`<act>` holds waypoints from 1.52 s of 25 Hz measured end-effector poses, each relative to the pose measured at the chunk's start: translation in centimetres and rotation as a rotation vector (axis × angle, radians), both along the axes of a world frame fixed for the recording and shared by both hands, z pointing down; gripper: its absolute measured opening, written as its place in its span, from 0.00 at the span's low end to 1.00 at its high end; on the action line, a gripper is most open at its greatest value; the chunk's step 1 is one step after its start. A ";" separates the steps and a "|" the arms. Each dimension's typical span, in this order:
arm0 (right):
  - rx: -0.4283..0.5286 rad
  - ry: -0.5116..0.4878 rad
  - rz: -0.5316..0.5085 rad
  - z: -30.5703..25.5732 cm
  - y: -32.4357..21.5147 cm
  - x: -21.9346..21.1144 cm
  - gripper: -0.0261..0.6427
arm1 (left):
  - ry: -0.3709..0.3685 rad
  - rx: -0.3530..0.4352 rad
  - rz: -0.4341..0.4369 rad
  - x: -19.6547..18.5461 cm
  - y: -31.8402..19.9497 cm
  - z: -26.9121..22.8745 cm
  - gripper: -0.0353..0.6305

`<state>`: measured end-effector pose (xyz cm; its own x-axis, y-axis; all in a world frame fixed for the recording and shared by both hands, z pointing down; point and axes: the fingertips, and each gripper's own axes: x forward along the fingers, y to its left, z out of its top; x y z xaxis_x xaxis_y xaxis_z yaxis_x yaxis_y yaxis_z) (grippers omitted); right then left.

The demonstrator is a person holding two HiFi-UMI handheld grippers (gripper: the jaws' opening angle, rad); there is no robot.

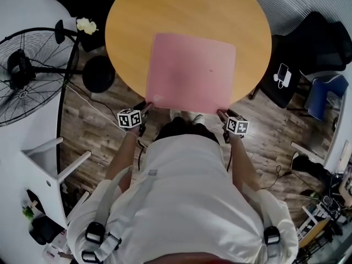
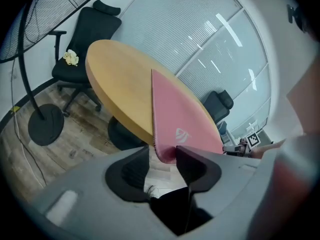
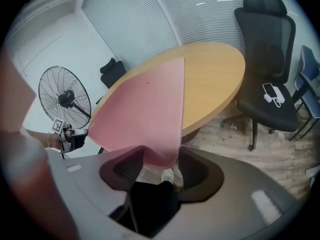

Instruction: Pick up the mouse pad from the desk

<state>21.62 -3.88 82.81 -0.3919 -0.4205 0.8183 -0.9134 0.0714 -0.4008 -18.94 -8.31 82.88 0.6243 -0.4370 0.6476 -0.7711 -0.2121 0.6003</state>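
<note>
Straddling the near corners of the pink mouse pad (image 1: 190,73), which is lying flat on the round counter (image 1: 187,10) with its near edge overhanging, left tool (image 1: 147,107) and right tool (image 1: 223,114) are both standing released, clamping nothing, so the lift is likely still waiting.

head: overhead, steeply down; gripper views: low, close at table (image 1: 181,10) edge, facing across; shared: pink pad (image 1: 190,73)

The left gripper (image 1: 146,108) and right gripper (image 1: 222,114) angle downward (jaws apart).
</note>
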 end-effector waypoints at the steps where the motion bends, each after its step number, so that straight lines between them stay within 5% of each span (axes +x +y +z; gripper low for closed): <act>1: 0.003 0.004 0.000 -0.1 0.0 -0.2 0.37 | 0.000 0.005 0.016 0.2 0.0 -0.2 0.29; 4: 0.018 0.055 0.014 -0.4 0.1 0.1 0.32 | -0.015 0.017 0.029 0.2 0.1 -0.6 0.24; 6: 0.037 0.089 0.029 -0.8 0.2 0.9 0.13 | -0.023 0.028 0.023 0.1 0.1 -0.8 0.19; 9: 0.061 0.090 0.020 -1.2 0.1 1.1 0.08 | -0.039 0.049 0.028 0.1 0.0 -1.3 0.11; 38: 0.256 0.058 0.003 -8.1 -1.9 1.0 0.07 | -0.097 0.294 0.044 1.0 -2.8 -9.3 0.08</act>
